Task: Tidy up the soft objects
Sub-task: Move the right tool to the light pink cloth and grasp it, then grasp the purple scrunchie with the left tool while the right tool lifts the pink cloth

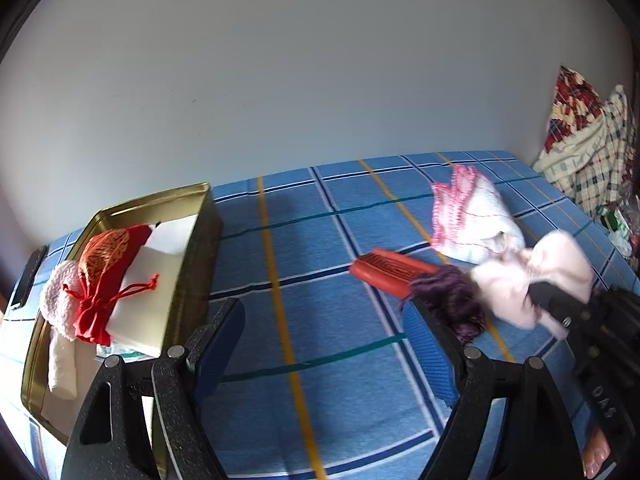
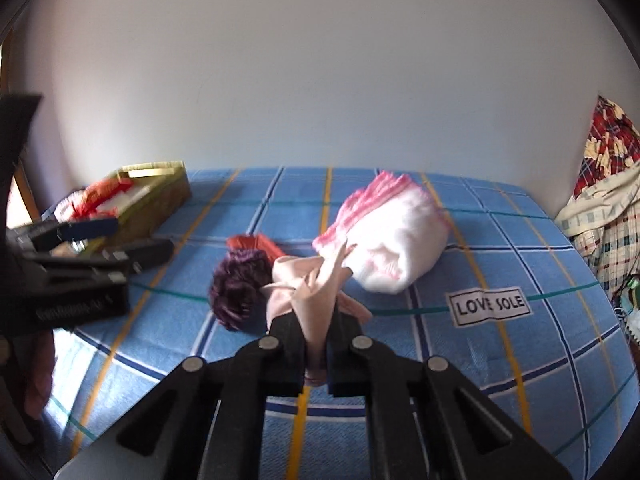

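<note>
Looking first through the left wrist camera, we see the gold tin [image 1: 200, 240] at the left of the bed [image 1: 320, 280], already loaded: a red drawstring pouch [image 1: 108, 272], a fluffy white piece [image 1: 60, 296] and folded white cloth [image 1: 148, 292] lie in it. We judge that part of the sorting done. Our left tool [image 1: 324, 320] stands released, nothing between its blue pads, hovering just beside the tin. Still on the checked bedcover are a red comb-like piece [image 1: 392, 274], a dark purple knitted bundle [image 1: 452, 304] and a white-and-pink knitted piece [image 1: 472, 216]. At the right our other tool grips a pale pink cloth [image 1: 516, 288].

Turning to the right wrist camera, we find our right tool [image 2: 316, 344] clenched on that pale pink cloth [image 2: 312, 292], which bunches up out of the jaws; whether it has fully cleared the bed we cannot tell. The purple bundle [image 2: 240, 284] lies just to its left, the red piece [image 2: 256, 244] behind, the white-and-pink piece [image 2: 392, 240] beyond to the right. The tin [image 2: 160, 192] sits well apart, far left.

By our reckoning three items wait, and the pink cloth has yet to reach the tin.
</note>
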`<state>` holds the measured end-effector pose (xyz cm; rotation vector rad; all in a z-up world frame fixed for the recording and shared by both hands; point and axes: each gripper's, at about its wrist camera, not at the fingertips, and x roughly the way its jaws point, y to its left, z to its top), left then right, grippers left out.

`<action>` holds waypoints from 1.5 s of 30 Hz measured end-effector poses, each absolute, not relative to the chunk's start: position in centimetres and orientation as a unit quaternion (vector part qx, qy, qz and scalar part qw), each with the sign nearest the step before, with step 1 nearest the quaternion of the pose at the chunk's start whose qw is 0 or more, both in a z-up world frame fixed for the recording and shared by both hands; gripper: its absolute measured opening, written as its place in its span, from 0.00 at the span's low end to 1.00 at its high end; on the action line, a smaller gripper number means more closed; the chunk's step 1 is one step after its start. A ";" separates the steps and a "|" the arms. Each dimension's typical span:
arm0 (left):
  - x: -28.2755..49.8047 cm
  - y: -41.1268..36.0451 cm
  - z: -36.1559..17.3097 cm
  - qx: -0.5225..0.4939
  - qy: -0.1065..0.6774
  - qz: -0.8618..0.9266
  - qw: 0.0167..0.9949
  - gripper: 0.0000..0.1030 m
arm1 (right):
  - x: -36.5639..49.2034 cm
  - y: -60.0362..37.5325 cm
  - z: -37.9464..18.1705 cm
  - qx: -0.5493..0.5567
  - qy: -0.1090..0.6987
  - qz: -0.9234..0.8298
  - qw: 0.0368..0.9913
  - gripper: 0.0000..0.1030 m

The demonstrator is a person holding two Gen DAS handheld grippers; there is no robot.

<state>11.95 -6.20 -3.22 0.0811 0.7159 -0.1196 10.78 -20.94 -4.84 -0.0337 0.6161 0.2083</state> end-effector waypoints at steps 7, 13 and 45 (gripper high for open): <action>11.7 -7.9 -3.6 0.040 0.355 -0.078 0.931 0.80 | 9.0 -22.6 -2.9 0.014 0.246 0.100 0.964 0.06; 11.5 -10.1 -3.6 0.038 0.356 -0.101 0.928 0.80 | 9.7 -23.7 -3.7 0.017 0.256 0.065 0.964 0.06; 12.4 -8.5 -7.6 0.039 0.424 -0.111 0.898 0.47 | 9.4 -23.6 -3.9 0.009 0.245 0.060 0.967 0.06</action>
